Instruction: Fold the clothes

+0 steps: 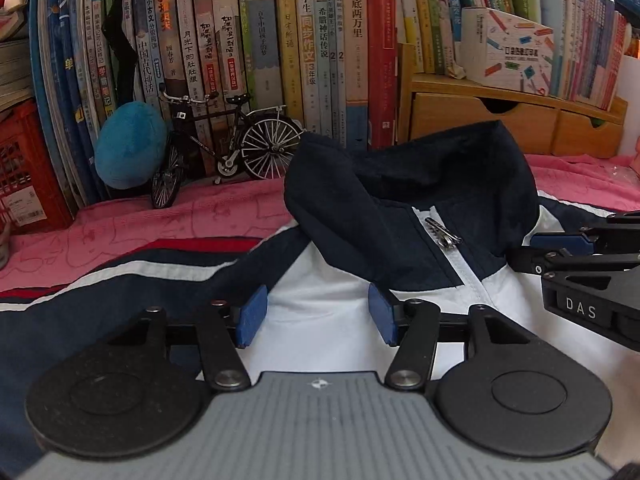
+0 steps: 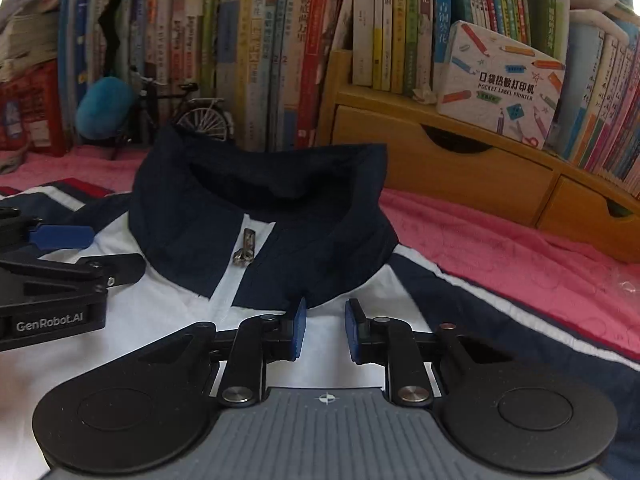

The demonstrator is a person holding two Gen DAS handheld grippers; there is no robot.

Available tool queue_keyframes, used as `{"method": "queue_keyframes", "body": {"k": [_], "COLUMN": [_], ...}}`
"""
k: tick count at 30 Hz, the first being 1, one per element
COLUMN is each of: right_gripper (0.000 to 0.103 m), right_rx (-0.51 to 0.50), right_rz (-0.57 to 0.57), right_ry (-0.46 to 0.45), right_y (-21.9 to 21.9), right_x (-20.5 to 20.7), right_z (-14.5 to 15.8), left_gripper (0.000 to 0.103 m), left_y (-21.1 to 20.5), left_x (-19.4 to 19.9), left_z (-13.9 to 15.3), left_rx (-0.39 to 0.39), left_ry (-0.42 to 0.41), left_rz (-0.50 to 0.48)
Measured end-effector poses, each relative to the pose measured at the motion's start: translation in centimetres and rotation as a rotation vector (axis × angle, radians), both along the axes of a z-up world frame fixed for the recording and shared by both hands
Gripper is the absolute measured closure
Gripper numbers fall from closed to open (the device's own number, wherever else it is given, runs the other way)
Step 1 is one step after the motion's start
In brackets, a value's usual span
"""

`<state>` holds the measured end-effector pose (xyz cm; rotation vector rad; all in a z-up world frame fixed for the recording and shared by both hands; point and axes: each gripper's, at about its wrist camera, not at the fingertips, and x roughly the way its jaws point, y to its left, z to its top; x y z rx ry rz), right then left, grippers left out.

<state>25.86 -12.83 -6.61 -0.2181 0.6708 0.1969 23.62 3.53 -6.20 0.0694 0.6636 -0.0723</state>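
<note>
A: How far along is the folding?

B: Barely begun, I'd judge. The jacket lies front-up on the pink cover, collar standing, zip pull near the top. One striped sleeve is spread out to the left – nothing looks folded over yet. The other side runs off to the right in the right wrist view, also flat as far as it shows.

A: And the claws?

B: The left gripper stands about half open over the white chest panel, just below the collar, with nothing between its pads. The right gripper is narrower – a slim gap, white cloth visible through it, no fold pinched that I can see. Each shows at the edge of the other's view, so they sit side by side on the chest.

A: What's left, then?

B: Sleeves in, sides in, then the body doubled – all of it, by the look of things.

A: Anything you can't make out?

B: The hem and lower body are hidden under the gripper bodies. Both cuffs are cut off. Whether the fingertips touch the cloth or hover just above, I cannot tell. Behind, books and a model bicycle are clear of the work.
</note>
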Motion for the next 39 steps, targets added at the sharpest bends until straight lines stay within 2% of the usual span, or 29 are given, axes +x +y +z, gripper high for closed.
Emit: {"method": "queue_keyframes", "body": {"k": [3,6,10,12,16,20,22,23,24,25,26,27,29,32,34,37,38,39], "right_gripper": [0.083,0.085,0.085,0.085,0.085,0.083,0.078,0.063,0.039,0.030,0.026,0.026,0.026,0.024,0.023,0.023,0.021,0.013], "right_rx": [-0.050,-0.057,0.047,0.097,0.068,0.002,0.005,0.048,0.108,0.167,0.227,0.264,0.262,0.210,0.139,0.127,0.114,0.101], "right_rz": [-0.006,-0.007,-0.016,-0.018,-0.017,-0.008,-0.003,0.021,0.055,0.088,0.122,0.161,0.222,0.215,0.137,-0.035,-0.104,-0.174], "right_ry": [-0.039,-0.066,-0.037,-0.022,-0.030,-0.053,-0.054,-0.040,-0.020,0.000,0.020,0.037,0.062,0.082,0.038,0.032,0.020,0.007], "right_y": [0.3,0.2,-1.4,-2.0,-1.6,-0.5,-0.4,-0.7,-1.1,-1.6,-2.0,-2.3,-2.8,-4.8,-7.7,-13.9,-16.4,-19.0], "right_x": [1.8,2.7,3.4,3.7,3.6,2.9,2.1,1.3,0.2,-0.8,-1.9,-3.0,-5.1,-7.0,-7.9,-7.8,-7.6,-7.4], "right_z": [-0.6,-0.9,-0.6,-0.5,-0.5,-0.5,-0.3,0.0,0.3,0.6,0.9,1.1,1.0,-0.2,-0.9,-1.0,-1.2,-1.4], "left_gripper": [0.038,0.037,0.035,0.029,0.024,0.021,0.019,0.018,0.016,0.015,0.013,0.011,0.009,0.006,0.005,0.004,0.004,0.004], "left_y": [0.4,1.1,1.2,1.2,1.4,0.7,0.5,0.5,0.6,0.9,1.3,1.6,1.5,1.7,1.7,1.7,1.7,1.7], "left_x": [1.9,3.1,3.4,3.8,4.0,3.8,3.8,3.8,3.9,4.0,4.1,4.2,4.2,4.1,4.2,4.1,4.1,4.1], "left_z": [0.0,-0.1,-0.3,-0.4,-0.6,-0.5,-0.5,-0.5,-0.6,-0.6,-0.7,-0.8,-0.9,-1.1,-1.2,-1.3,-1.3,-1.3], "left_rx": [-0.006,-0.028,-0.013,-0.013,-0.034,0.017,0.032,0.033,0.024,0.005,-0.019,-0.036,-0.029,-0.029,-0.030,-0.029,-0.028,-0.025], "left_ry": [0.006,0.013,0.012,0.016,0.029,0.016,0.013,0.015,0.019,0.028,0.037,0.043,0.044,0.048,0.051,0.051,0.051,0.049], "left_rz": [0.008,0.003,-0.031,-0.025,-0.008,-0.001,0.004,0.008,0.011,0.016,0.021,0.026,0.031,0.040,0.042,0.043,0.043,0.043]}}
